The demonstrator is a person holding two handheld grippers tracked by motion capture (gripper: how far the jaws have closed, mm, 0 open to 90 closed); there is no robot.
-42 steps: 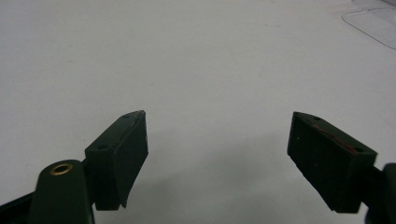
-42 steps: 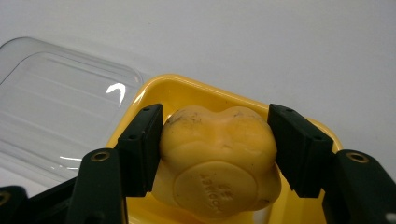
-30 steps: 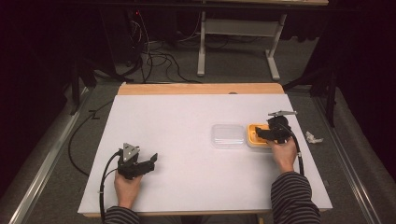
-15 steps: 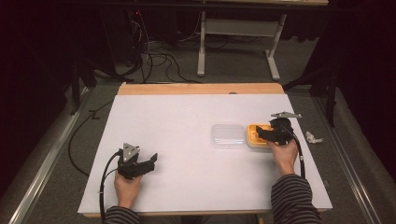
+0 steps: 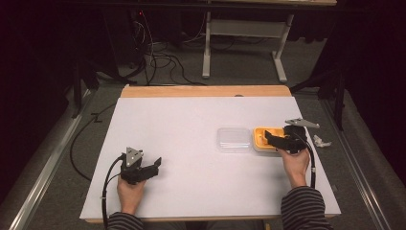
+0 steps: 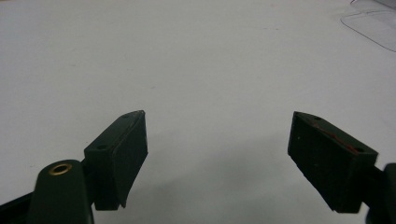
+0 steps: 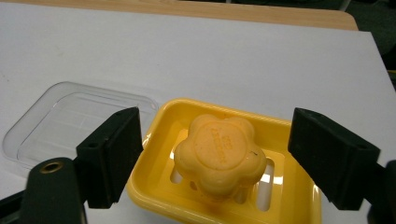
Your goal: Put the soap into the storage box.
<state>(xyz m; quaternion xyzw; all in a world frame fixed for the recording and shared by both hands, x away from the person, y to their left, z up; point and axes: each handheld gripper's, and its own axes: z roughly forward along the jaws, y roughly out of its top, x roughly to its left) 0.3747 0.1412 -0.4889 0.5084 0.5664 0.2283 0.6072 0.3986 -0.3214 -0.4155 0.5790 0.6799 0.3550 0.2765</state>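
Left gripper (image 5: 152, 166) sat parked at the near-left of the table (image 5: 191, 124), jaws wide apart over bare white surface, holding nothing; looked like it was kept out of the way while the other side did the work. In its own view the clear lid's edge showed far off at upper right. Right gripper (image 7: 215, 158) hovered over the yellow soap dish (image 7: 163, 186), jaws spread wide and straddling the flower-shaped orange soap (image 7: 219, 156), one jaw on each side, neither touching it as far as I could tell. That spacing read as a pre-grasp: centred on the soap so closing would pinch it across its width. Soap sat inside the dish on the slotted floor, roughly central, stamped face up. Dish was on the right half of the table, near the right hand (image 5: 293, 160). Clear plastic lid (image 5: 233, 140) lay flat just beside the dish on its left, off and clear of the opening, so access from above was free. Further out: wooden table edge (image 5: 206, 91), then floor and cables.
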